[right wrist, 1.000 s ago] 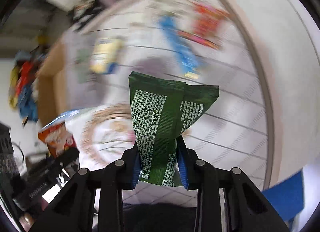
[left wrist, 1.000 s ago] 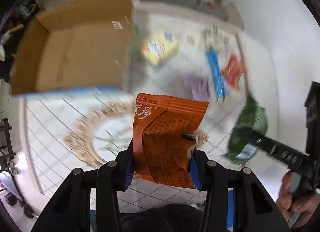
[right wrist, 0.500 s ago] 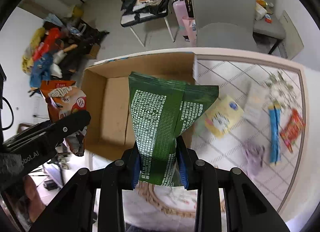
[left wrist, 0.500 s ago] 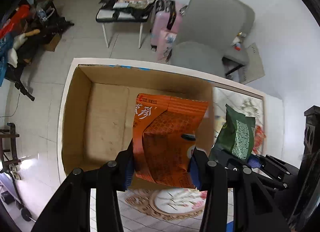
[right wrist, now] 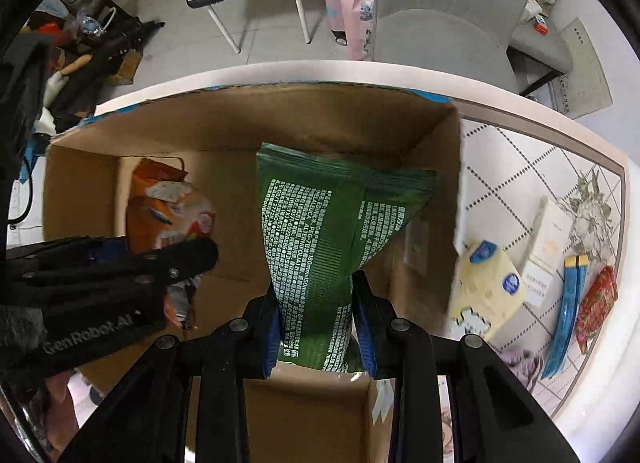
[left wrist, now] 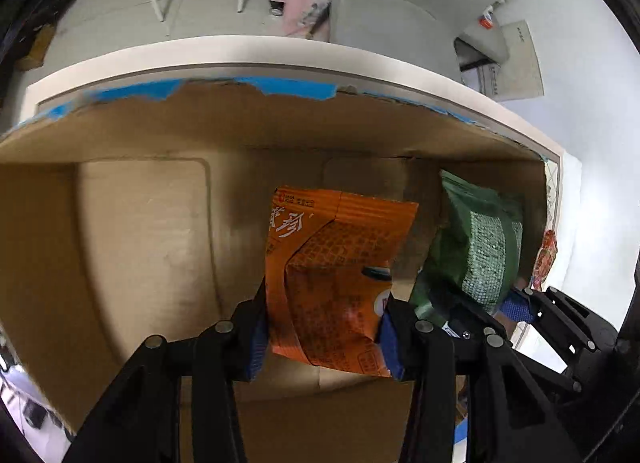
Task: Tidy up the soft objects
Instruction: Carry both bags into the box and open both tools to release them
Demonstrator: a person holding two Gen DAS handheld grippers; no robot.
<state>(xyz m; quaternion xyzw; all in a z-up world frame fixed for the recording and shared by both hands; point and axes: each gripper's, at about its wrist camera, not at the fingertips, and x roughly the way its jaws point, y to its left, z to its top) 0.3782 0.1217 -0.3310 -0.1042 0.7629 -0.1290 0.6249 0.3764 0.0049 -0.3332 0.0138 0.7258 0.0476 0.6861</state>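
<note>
My left gripper (left wrist: 322, 337) is shut on an orange snack bag (left wrist: 332, 275), held inside the open cardboard box (left wrist: 140, 247). My right gripper (right wrist: 316, 337) is shut on a green packet (right wrist: 324, 239), also down inside the cardboard box (right wrist: 360, 123), near its right wall. In the left wrist view the green packet (left wrist: 480, 247) hangs to the right of the orange bag. The right wrist view shows the orange bag (right wrist: 168, 203) and the left gripper (right wrist: 188, 259) at the left. The box floor looks bare beneath both bags.
On the patterned tablecloth (right wrist: 520, 167) right of the box lie a yellow pack (right wrist: 488, 287), a white packet (right wrist: 548, 247), a blue stick pack (right wrist: 568, 311), a red packet (right wrist: 596, 307) and a purple cloth (right wrist: 520, 363). A grey chair (right wrist: 436, 43) stands beyond the table.
Both grippers swept from over the tablecloth to the box and lowered into it, each still holding its bag. The box now fills both views.
</note>
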